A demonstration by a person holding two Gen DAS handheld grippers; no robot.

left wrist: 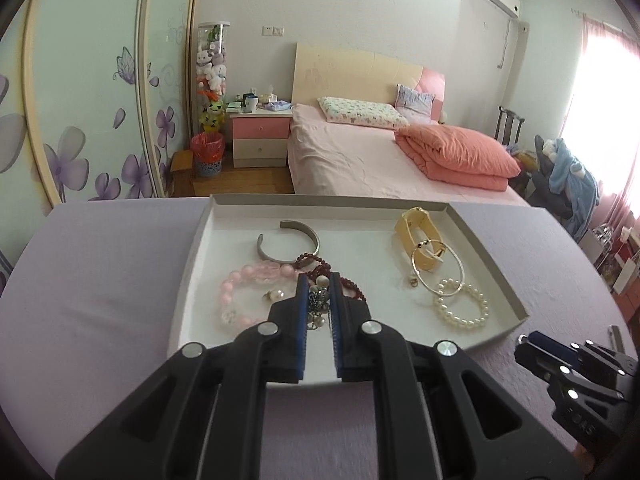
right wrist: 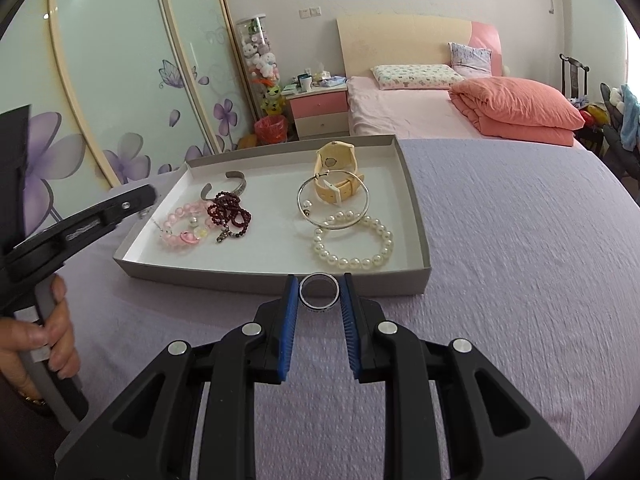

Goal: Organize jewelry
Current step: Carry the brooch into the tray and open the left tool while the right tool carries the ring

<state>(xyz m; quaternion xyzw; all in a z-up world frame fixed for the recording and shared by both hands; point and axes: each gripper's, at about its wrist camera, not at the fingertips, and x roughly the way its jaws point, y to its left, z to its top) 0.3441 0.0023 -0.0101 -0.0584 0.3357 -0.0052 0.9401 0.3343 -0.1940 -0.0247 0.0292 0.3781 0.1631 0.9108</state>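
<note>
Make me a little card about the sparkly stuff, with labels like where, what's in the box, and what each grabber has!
place: lilac tablecloth in a bedroom
box: shallow grey tray, white inside
left half of tray: silver cuff, pink bead bracelet, dark red bead strand
right half of tray: yellow watch, thin silver bangle, white pearl bracelet
left gripper: shut, over the tray, no item seen gripped
right gripper: fingers shut on a silver ring, in front of the tray's near wall
</note>
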